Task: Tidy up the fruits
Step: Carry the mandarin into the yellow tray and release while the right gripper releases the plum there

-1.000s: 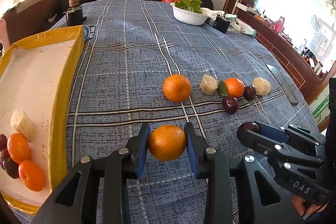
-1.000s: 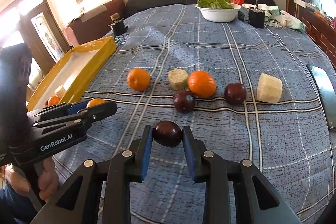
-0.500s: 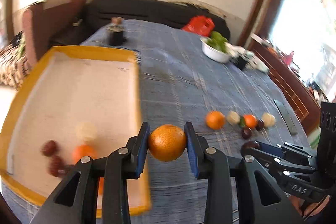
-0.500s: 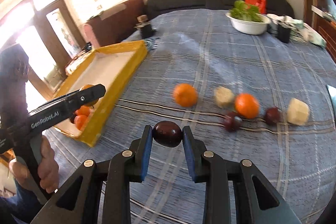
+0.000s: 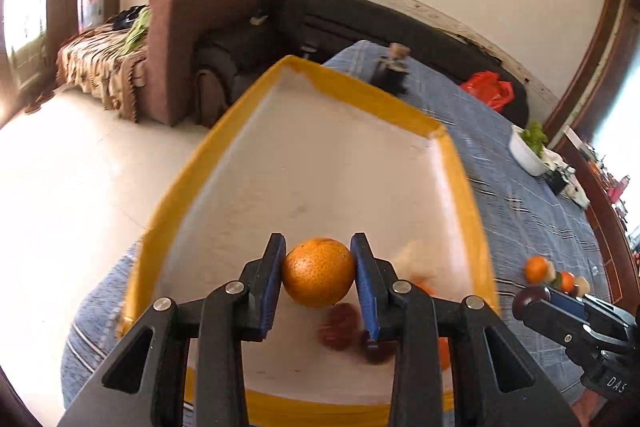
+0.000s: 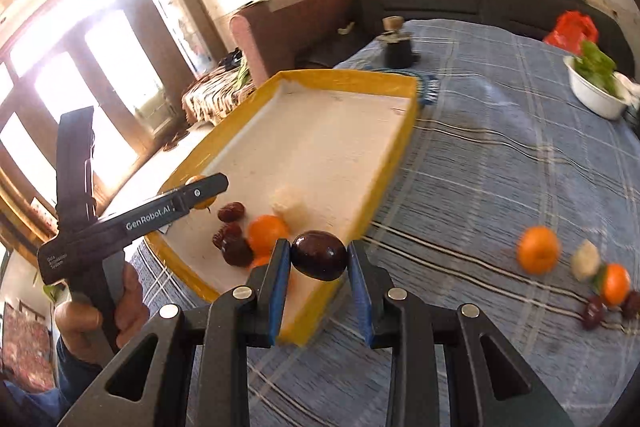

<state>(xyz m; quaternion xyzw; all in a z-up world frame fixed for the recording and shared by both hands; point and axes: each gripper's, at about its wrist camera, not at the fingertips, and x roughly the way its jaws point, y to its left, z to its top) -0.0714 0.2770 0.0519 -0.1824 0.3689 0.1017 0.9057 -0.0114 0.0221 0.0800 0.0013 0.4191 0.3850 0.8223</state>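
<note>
Left gripper (image 5: pixel 319 273): clamped on an orange (image 5: pixel 319 271), above the near end of the yellow-rimmed tray (image 5: pixel 362 98).
Right gripper (image 6: pixel 319 259): clamped on a dark plum (image 6: pixel 319 255), over the tray's near right corner.
In tray (near end, partly blurred): one orange piece (image 6: pixel 267 233), dark red fruits (image 6: pixel 231 213), a pale chunk (image 6: pixel 289 205).
On blue checked cloth (image 6: pixel 500 147), well apart from tray: orange (image 6: pixel 537 254), pale chunk (image 6: pixel 585 259), second orange (image 6: pixel 615 284), dark fruits (image 6: pixel 593 311).
Far right: white bowl of greens (image 6: pixel 596 95).

Dimpled matt orange (image 5: pixel 318 271), glossy plum (image 6: pixel 319 255) (smooth), woven tablecloth (image 6: pixel 500 155)
</note>
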